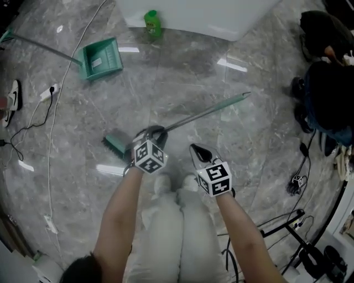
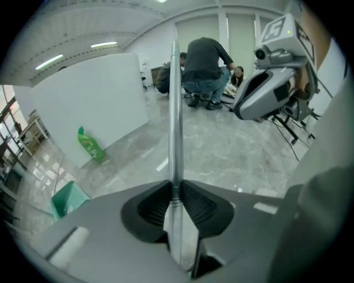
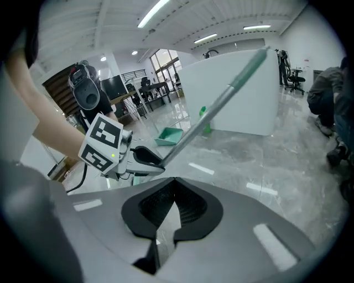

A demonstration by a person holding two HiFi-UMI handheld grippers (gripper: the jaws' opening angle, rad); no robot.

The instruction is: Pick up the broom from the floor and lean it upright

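The broom lies slanted across the head view: its green brush head sits low on the left, and its silver handle rises to a green grip at the upper right. My left gripper is shut on the handle just above the brush head. In the left gripper view the handle runs straight up from between the pressed pads of the left gripper. My right gripper hangs beside it to the right, apart from the broom. Its jaws are shut and empty in the right gripper view, where the handle crosses above.
A green dustpan with a long handle lies at the upper left. A green bottle stands against a white block. Cables trail along the left floor. A crouching person and stand legs occupy the right side.
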